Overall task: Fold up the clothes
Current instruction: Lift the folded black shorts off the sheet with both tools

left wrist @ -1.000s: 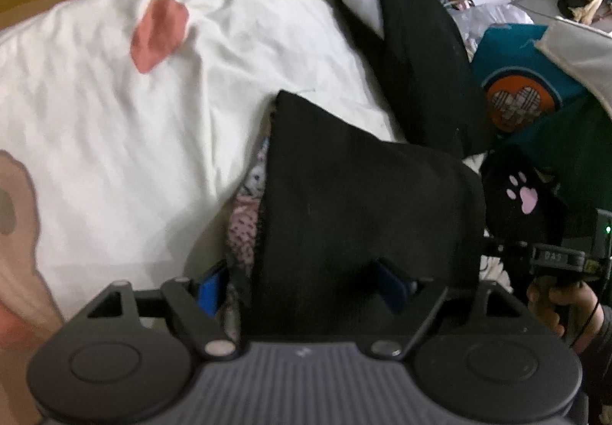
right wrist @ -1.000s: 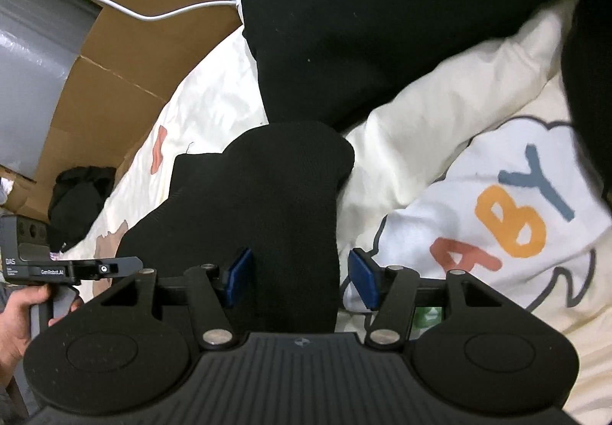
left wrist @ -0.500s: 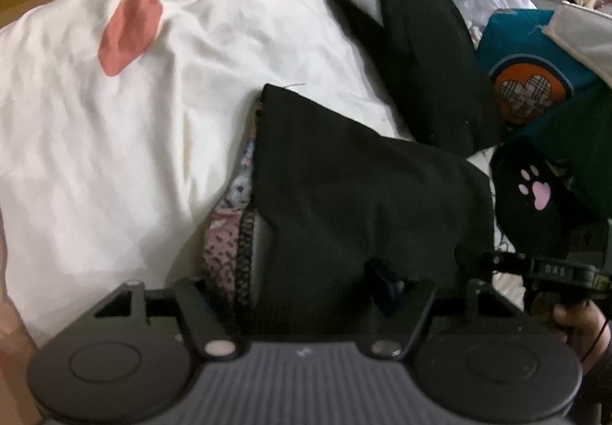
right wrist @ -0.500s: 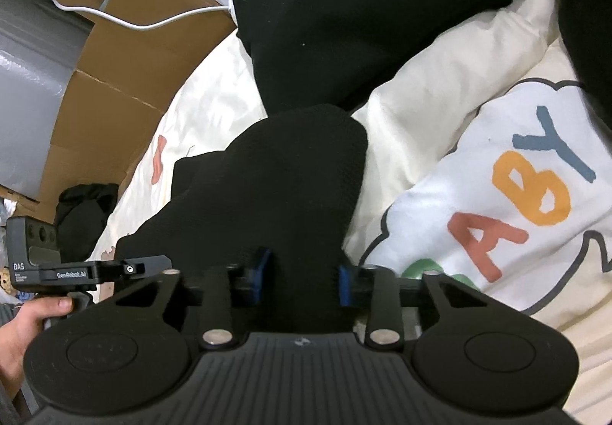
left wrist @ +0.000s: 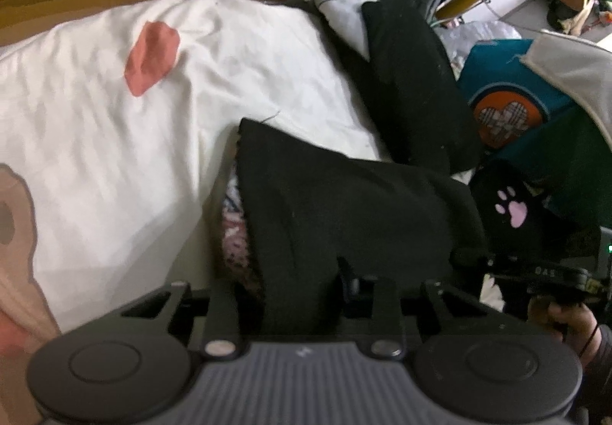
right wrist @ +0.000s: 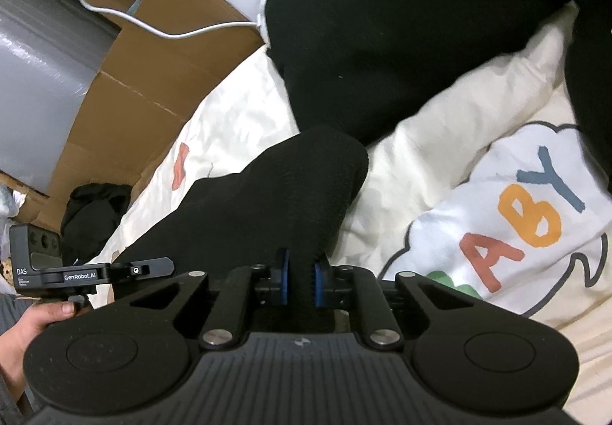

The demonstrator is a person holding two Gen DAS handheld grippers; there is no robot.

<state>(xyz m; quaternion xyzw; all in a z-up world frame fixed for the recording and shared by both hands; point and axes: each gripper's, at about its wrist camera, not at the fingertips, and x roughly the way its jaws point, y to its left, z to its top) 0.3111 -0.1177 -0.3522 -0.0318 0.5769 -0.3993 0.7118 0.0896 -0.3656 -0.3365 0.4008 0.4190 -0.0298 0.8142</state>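
My right gripper (right wrist: 300, 281) is closing its jaws on a bunched fold of the black garment (right wrist: 283, 195); the blue pads (right wrist: 283, 278) press the cloth from both sides, so only a narrow gap is left between them. My left gripper (left wrist: 298, 295) is closing too, with the near edge of the same black garment (left wrist: 344, 211) between its jaws; the cloth covers the fingers, and I cannot tell for sure how tightly it is pinched, though it looks gripped. The garment lies on the white quilt (left wrist: 95, 142), near me and towards the right of the bed, with a patterned pink and white lining (left wrist: 233, 234) showing along its left edge. On the quilt to my right I read the coloured letters "ABY" (right wrist: 524, 218) inside a drawn cloud outline; the start of the word is hidden. In the right wrist view my left hand (right wrist: 34, 321) holds the other tool, whose arm reads "GenRobot.AI" (right wrist: 78, 276) and whose body reads "DAS" (right wrist: 21, 261). Far beyond the garment lies a bigger heap of black clothing (right wrist: 401, 35), and cardboard (right wrist: 145, 96) with a white cable (right wrist: 183, 33) across it stands at the far left. In the left wrist view a black item with a pink paw print (left wrist: 512, 211) lies to the right, next to a teal cloth with an orange heart badge (left wrist: 505, 117).
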